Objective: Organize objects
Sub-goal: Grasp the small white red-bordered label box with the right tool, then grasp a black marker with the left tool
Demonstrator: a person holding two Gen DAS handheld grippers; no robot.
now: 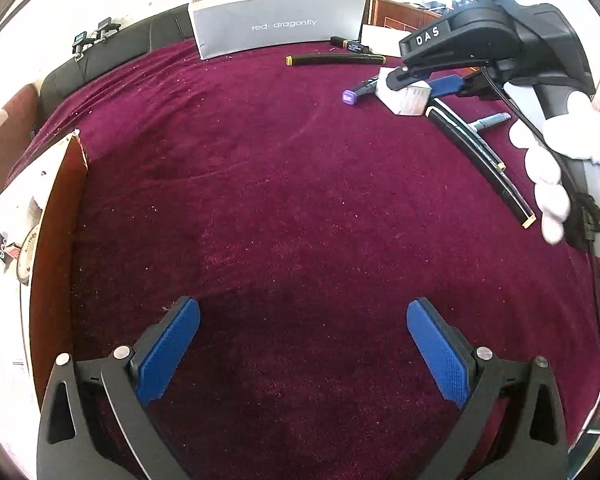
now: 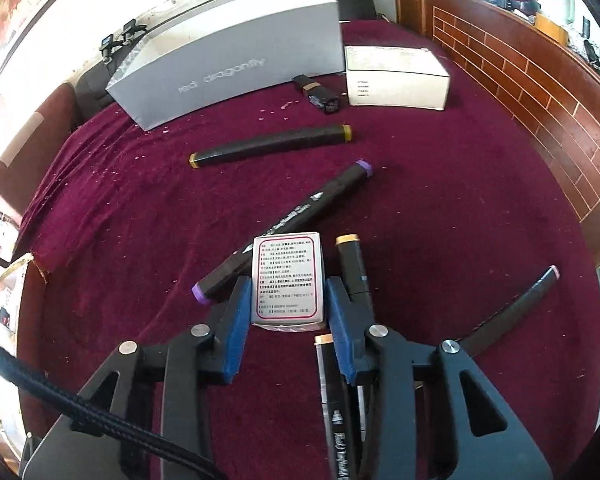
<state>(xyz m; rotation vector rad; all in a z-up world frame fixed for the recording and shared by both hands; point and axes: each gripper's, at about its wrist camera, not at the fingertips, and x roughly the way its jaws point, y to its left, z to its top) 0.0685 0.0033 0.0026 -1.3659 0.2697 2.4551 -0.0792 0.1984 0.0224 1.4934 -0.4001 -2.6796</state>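
Maroon cloth (image 1: 284,184) covers the worktop, with a grey box (image 2: 228,56) printed "red dragonfly" at its far edge and a white carton (image 2: 396,76) beside it. The left gripper (image 1: 303,340) is held above bare cloth, its jaws released and spread wide, nothing between them. The right gripper (image 2: 286,312) is clenched on a small white box (image 2: 286,280) with red-framed print, its blue pads (image 2: 236,320) pressed against both sides. A purple-capped marker (image 2: 284,224) lies partly under that box, a yellow-capped marker (image 2: 272,144) farther off, and an orange-capped marker (image 2: 352,264) just right of the box. A white-gloved hand (image 1: 548,176) is seen on the right gripper's handle.
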